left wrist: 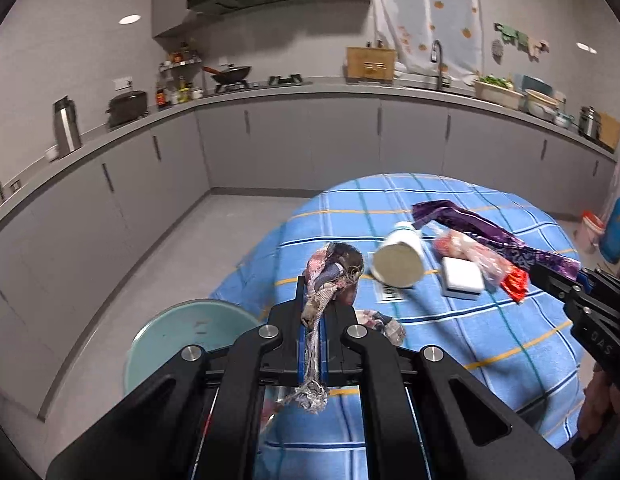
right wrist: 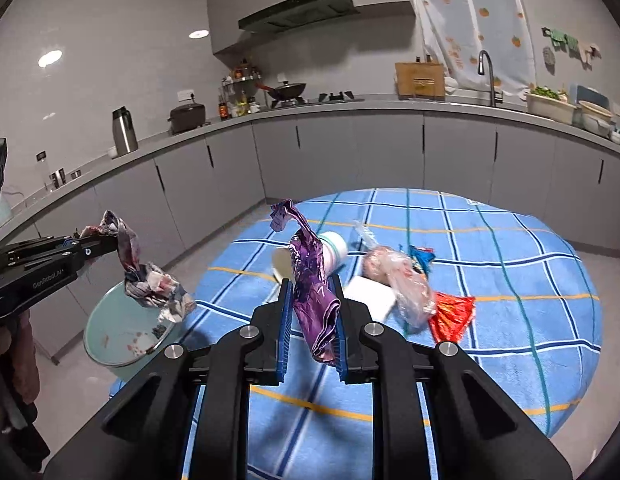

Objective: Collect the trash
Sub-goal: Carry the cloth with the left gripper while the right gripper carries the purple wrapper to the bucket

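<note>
My left gripper (left wrist: 315, 294) is shut on a frayed patterned rag (left wrist: 334, 266). In the right wrist view the rag (right wrist: 150, 284) hangs from the left gripper (right wrist: 110, 243) above the pale green bin (right wrist: 118, 336). My right gripper (right wrist: 311, 294) is shut on a crumpled purple wrapper (right wrist: 310, 280), held up over the table. The left wrist view shows that wrapper (left wrist: 490, 236) sticking out of the right gripper (left wrist: 548, 276). On the blue checked tablecloth (right wrist: 510, 280) lie a tipped white cup (right wrist: 332, 250), a clear plastic bag (right wrist: 406, 284), a red wrapper (right wrist: 450, 316) and a blue wrapper (right wrist: 422, 256).
A white block (left wrist: 462, 278) lies beside the cup (left wrist: 398, 258). The bin (left wrist: 182, 332) stands on the grey floor at the table's left edge. Grey cabinets and a cluttered counter (left wrist: 270, 90) run along the far walls. A person's hand (right wrist: 10, 344) holds the left gripper.
</note>
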The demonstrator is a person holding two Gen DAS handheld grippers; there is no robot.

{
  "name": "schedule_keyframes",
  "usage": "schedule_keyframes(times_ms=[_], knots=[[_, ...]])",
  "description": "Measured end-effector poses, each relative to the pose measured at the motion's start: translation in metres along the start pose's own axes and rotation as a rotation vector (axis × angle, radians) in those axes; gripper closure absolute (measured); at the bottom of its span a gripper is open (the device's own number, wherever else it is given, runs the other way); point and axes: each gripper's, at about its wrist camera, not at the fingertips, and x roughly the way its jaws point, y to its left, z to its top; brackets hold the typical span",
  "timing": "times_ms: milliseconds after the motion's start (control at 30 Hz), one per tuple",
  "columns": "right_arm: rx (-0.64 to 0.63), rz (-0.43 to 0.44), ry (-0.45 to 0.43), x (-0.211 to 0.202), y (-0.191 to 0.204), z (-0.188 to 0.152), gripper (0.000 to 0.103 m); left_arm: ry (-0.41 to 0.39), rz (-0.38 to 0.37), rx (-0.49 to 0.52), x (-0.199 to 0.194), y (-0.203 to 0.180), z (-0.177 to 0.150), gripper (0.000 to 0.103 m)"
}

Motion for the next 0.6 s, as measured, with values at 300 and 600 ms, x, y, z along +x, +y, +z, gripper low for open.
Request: schedule_keyframes(times_ms=[300, 600], knots=[[-0.031, 0.066, 0.006, 0.009, 0.031, 0.006, 0.085, -0.004, 0.101, -0.064, -0.010, 0.043, -0.010, 0.098], [-0.079, 0.142, 0.018, 0.024, 0.068, 0.010, 0.085, 0.002, 0.198, -0.112, -0.015, 0.083, -0.020, 0.098]])
